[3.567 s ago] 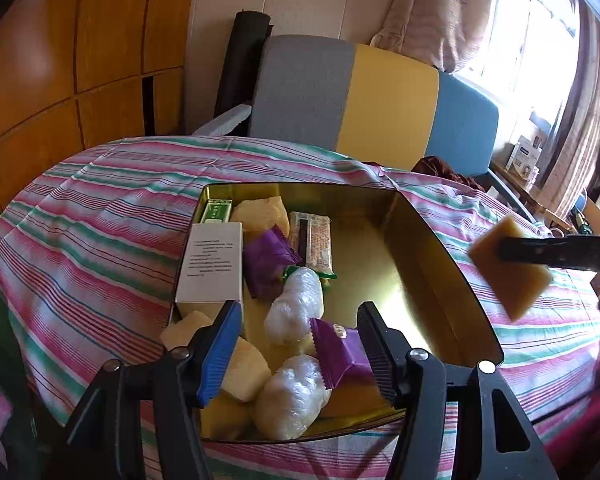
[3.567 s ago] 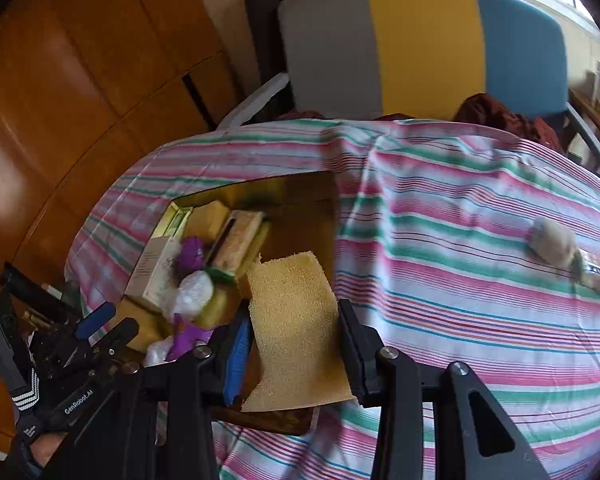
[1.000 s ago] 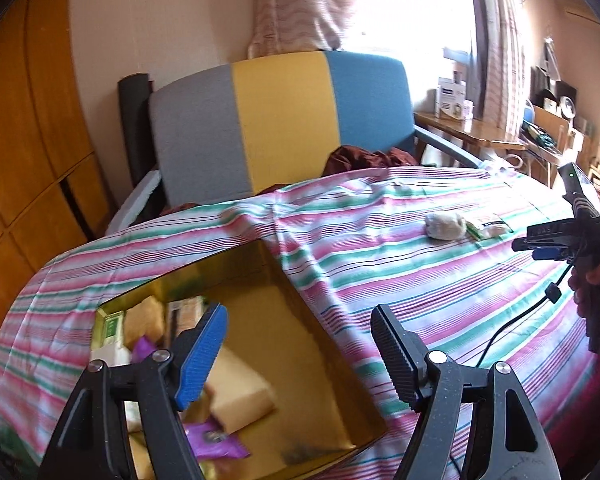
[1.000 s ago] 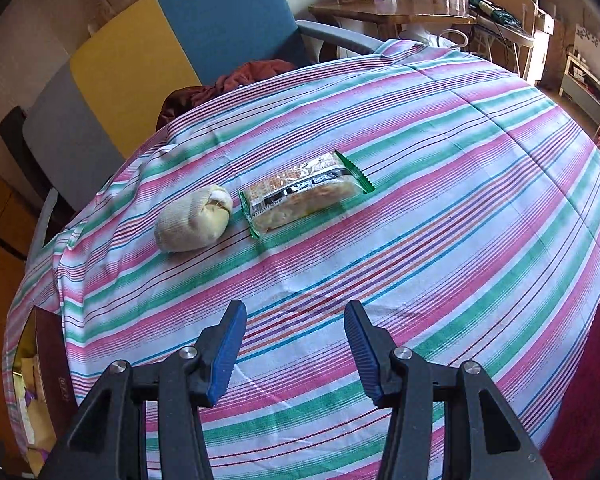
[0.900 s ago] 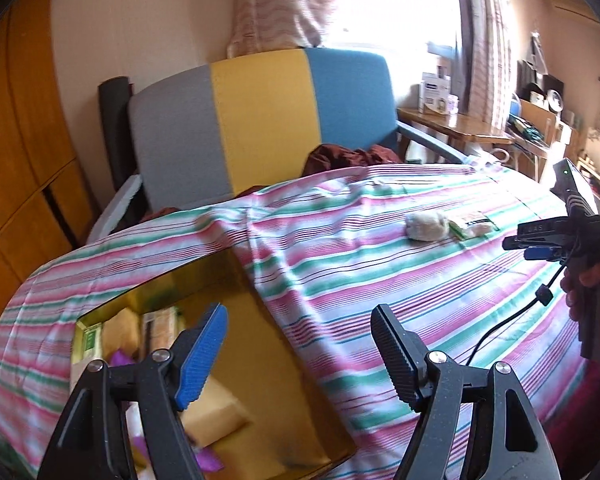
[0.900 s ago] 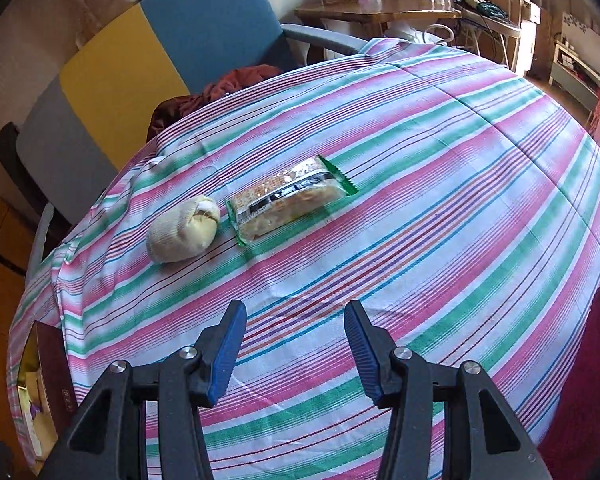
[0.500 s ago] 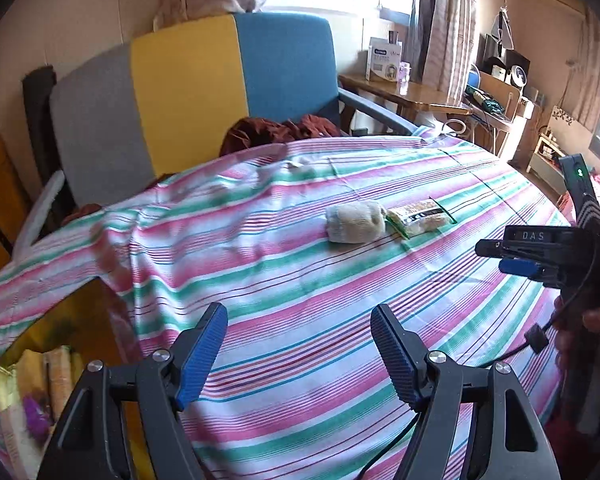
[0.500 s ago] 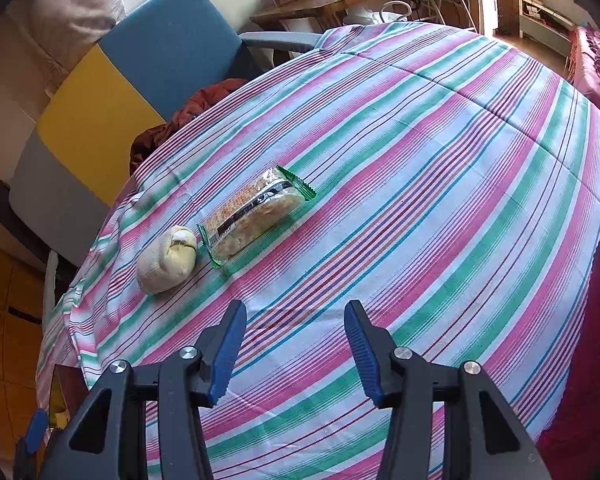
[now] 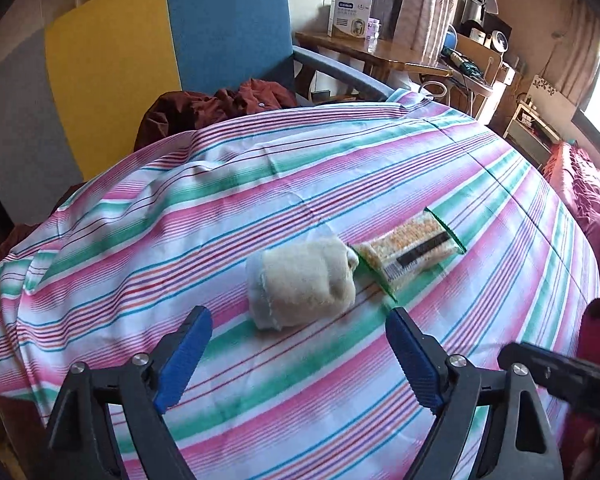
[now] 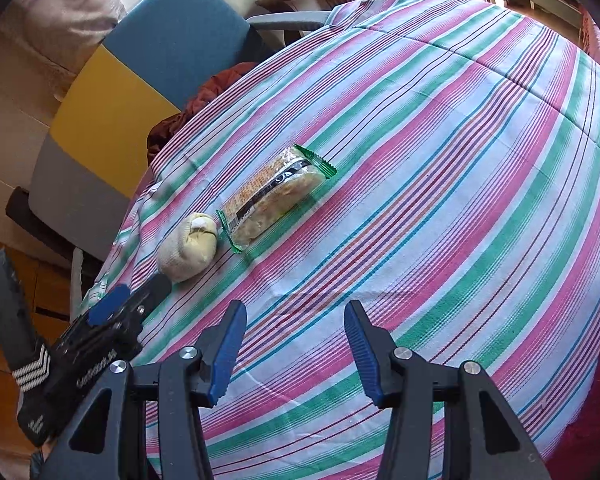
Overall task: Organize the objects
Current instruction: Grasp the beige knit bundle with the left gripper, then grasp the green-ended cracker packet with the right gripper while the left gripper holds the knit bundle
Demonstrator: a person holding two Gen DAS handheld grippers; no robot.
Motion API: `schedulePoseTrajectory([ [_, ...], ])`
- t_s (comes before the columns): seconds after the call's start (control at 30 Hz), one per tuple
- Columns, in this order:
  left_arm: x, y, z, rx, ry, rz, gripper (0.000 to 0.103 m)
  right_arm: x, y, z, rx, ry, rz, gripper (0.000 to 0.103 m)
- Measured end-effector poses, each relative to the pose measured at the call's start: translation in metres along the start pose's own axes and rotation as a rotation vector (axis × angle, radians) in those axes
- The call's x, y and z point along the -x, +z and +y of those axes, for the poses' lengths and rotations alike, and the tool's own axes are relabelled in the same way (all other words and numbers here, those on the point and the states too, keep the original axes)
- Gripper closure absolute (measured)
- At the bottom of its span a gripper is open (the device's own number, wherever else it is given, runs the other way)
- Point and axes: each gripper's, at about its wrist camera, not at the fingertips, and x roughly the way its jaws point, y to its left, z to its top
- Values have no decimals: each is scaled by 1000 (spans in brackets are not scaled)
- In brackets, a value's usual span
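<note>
A cream rolled sock point(image 9: 302, 282) point(image 10: 188, 250) lies on the striped tablecloth, touching a green-edged snack packet point(image 9: 410, 254) point(image 10: 274, 196) at its right. My left gripper point(image 9: 300, 356) hovers just short of the sock, its jaws opening wide with nothing between them; in the right wrist view the left gripper point(image 10: 140, 298) comes in from the left towards the sock. My right gripper point(image 10: 294, 350) stands open and empty over bare cloth, nearer the table's front than the packet.
The round table's striped cloth point(image 10: 440, 200) falls away at its edges. A grey, yellow and blue chair point(image 9: 148, 52) with a dark red garment point(image 9: 216, 106) stands behind the table. A cluttered wooden desk point(image 9: 380, 50) is at the back right.
The left gripper swung from the gold box across the table to the sock and packet, and its jaws widened. The right gripper stayed over the cloth, rolling slightly.
</note>
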Motion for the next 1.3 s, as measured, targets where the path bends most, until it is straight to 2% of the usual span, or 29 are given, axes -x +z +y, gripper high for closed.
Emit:
schedulePoseTrajectory([
  [0.17,-40,16,-3,17,6,35,12,-2,-1,0,-4,18,14,51],
  [0.27,-62,17,-3,18,43,58,13,-4,-1,-1,-11,21,22,51],
  [0.3,-68,16,-1,28,37,72,25,-4,-1,-1,-11,21,24,51],
  [0.33,-71,14,1,38,14,85,30,-5,-1,-2,-11,20,25,51],
  [0.47,-53,-3,4,53,-2,23,33,-7,-1,-2,-9,15,29,51],
  [0.7,-7,-73,14,146,89,-21,32,-7,0,0,-2,9,27,51],
  [0.93,32,-135,12,187,122,-87,32,-12,-3,1,12,-26,44,51],
  [1.17,42,-152,20,210,73,-112,32,-22,-1,17,70,-42,96,51],
  [1.3,41,-153,21,219,59,-121,32,-24,26,52,227,-147,19,51],
])
